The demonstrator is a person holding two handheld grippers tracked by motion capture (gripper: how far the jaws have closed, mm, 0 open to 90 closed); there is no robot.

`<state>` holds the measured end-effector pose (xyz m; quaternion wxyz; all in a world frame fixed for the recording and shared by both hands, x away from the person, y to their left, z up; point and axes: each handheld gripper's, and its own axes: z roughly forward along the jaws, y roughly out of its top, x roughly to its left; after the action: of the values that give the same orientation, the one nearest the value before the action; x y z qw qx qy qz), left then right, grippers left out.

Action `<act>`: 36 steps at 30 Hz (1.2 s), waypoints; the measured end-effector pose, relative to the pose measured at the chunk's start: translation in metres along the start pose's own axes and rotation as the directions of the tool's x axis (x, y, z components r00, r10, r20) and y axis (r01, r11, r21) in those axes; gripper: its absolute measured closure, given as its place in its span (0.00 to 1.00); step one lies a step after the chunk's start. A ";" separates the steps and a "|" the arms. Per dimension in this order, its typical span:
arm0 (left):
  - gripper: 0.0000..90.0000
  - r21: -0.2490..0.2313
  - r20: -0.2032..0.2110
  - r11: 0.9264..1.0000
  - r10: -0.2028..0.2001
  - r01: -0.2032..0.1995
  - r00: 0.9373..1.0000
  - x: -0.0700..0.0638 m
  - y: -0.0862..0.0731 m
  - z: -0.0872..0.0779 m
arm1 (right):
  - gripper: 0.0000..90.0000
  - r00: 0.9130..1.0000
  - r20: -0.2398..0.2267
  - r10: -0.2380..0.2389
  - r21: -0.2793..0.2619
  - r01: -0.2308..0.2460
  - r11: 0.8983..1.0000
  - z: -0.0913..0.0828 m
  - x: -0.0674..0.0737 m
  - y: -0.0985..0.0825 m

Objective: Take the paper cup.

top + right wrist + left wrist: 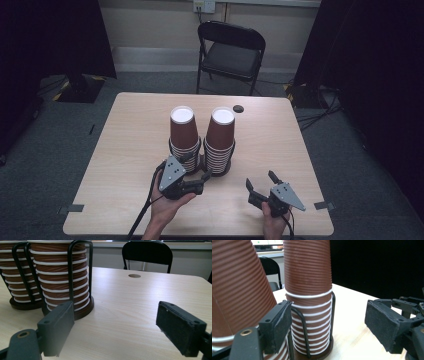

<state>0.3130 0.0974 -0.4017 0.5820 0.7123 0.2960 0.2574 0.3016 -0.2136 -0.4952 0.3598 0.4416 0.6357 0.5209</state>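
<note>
We read this as an approach step: left gripper (196,176) released, jaws spread beside the left cup stack (183,137); right gripper (261,183) released, empty, near the right cup stack (220,140). Next: close on a cup. Pale wood surface (125,150); folding chair (231,50) behind, dark curtains.

The table (130,150) is pale wood with a fine straight grain and one small dark round hole (238,108) near its far edge. The two stacks of cups, left (182,132) and right (220,135), are reddish brown with fine ribbing, white rims that band the lower part in stripes, and white tops. Their wire holders (70,272) are black on dark brown round bases (82,311). The left gripper (197,172) and the right gripper (261,181) are black with grey plates. The far chair (230,52) is black, the floor (45,165) grey, the far wall (150,22) beige.
</note>
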 end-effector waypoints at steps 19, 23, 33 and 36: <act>0.23 -0.044 0.003 0.999 0.007 -0.007 1.000 0.003 0.037 0.010 | 0.16 1.000 0.001 -0.001 0.002 0.001 1.000 0.000 0.000 0.000; 0.22 -0.043 0.011 0.999 -0.006 0.006 1.000 0.006 0.043 0.015 | 0.16 1.000 0.002 -0.001 0.004 0.001 1.000 0.000 0.000 0.000; 0.22 -0.045 0.013 0.999 0.002 -0.001 1.000 0.010 0.055 0.027 | 0.16 1.000 0.001 0.003 0.007 -0.003 1.000 0.001 0.000 0.000; 0.22 -0.033 0.026 0.999 -0.008 0.009 1.000 0.011 0.057 0.032 | 0.16 1.000 0.001 0.002 0.007 -0.002 1.000 0.001 0.000 0.000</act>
<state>0.3506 0.0752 -0.3512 0.5987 0.7045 0.2872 0.2503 0.3024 -0.2135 -0.4950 0.3579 0.4440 0.6369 0.5188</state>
